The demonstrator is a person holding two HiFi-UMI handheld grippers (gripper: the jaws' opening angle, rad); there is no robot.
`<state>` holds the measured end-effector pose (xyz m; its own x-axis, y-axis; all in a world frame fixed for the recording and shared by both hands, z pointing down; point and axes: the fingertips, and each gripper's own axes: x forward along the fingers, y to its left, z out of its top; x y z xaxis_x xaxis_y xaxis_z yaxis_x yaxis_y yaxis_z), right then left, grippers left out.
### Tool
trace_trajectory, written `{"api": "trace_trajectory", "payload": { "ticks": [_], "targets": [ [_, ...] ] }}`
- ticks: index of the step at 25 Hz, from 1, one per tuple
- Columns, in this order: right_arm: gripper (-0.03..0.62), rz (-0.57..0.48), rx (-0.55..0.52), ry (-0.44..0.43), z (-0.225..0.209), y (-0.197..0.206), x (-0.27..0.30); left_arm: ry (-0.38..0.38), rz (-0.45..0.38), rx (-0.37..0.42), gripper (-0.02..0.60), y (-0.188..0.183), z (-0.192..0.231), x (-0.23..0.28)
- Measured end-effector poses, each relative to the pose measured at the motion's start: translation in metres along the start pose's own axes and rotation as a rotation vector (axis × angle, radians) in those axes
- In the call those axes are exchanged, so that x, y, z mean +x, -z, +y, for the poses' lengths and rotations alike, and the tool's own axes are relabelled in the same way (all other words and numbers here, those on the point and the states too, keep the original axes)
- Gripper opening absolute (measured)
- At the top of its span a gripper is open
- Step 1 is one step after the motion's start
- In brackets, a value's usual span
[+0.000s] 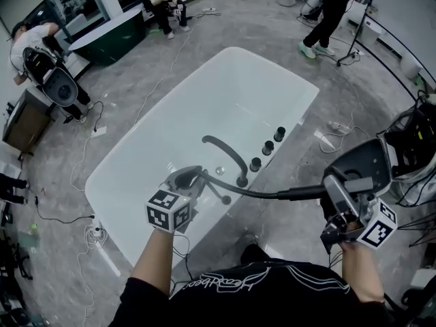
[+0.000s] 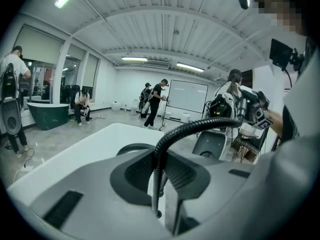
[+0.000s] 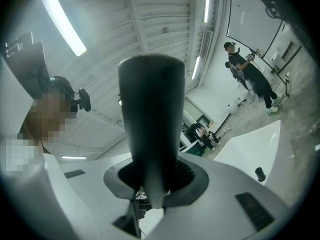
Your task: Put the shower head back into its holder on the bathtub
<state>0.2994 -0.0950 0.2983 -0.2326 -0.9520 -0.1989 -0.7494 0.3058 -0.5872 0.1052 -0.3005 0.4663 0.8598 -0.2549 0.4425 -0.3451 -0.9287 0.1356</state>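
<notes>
My right gripper [image 3: 152, 181] clamps the shower head [image 3: 150, 109] by its dark handle, out beyond the bathtub [image 1: 136, 176]. My left gripper [image 2: 158, 171] pinches the ribbed hose [image 2: 200, 126] over the tub's rim, near the faucet [image 1: 225, 152].

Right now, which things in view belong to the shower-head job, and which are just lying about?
Job:
shower head, clamped in the right gripper
hose, clamped in the left gripper
white bathtub, with its black spout and knobs

Lying about:
floor cables
power strip
dark green tub
people in the background
</notes>
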Motion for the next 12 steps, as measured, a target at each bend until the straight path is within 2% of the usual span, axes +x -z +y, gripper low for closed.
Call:
{"api": "trace_trajectory", "payload": {
  "ticks": [12],
  "targets": [
    [0.099,0.06,-0.011,0.002,0.012,0.021,0.0,0.073,0.153,-0.086,0.064,0.097,-0.024,0.042]
  ]
}}
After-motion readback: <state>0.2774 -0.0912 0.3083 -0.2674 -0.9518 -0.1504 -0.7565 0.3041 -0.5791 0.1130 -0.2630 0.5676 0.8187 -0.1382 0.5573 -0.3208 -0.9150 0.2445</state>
